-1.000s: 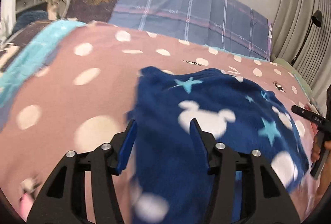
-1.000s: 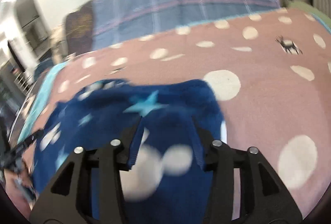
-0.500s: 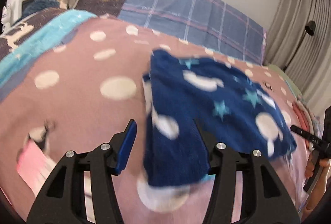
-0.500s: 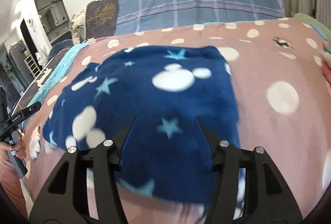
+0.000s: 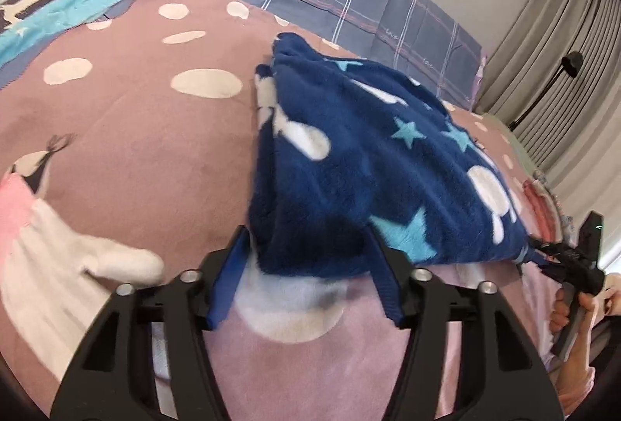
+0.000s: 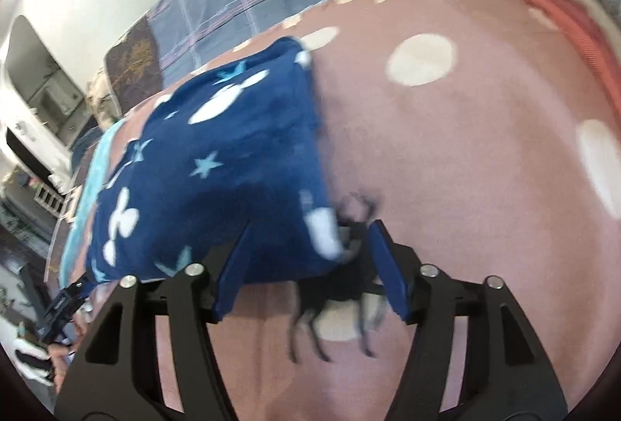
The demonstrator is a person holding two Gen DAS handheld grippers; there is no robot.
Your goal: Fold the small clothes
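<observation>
Left wrist view: the fluffy navy fleece garment with white blobs and turquoise stars (image 5: 372, 164) lies on the mauve white-dotted bedspread (image 5: 128, 133). Its near hem sits between the fingers of the left claw (image 5: 306, 250), whose jaws are closing. Bare bedspread spreads left of the garment; the right claw (image 5: 543, 254) is at the garment's far right corner.

Right wrist view: the right claw (image 6: 310, 254) is opening over the garment's (image 6: 217, 164) near right corner, pads not pressing. Open bedspread (image 6: 465, 157) lies right of the garment.
</observation>
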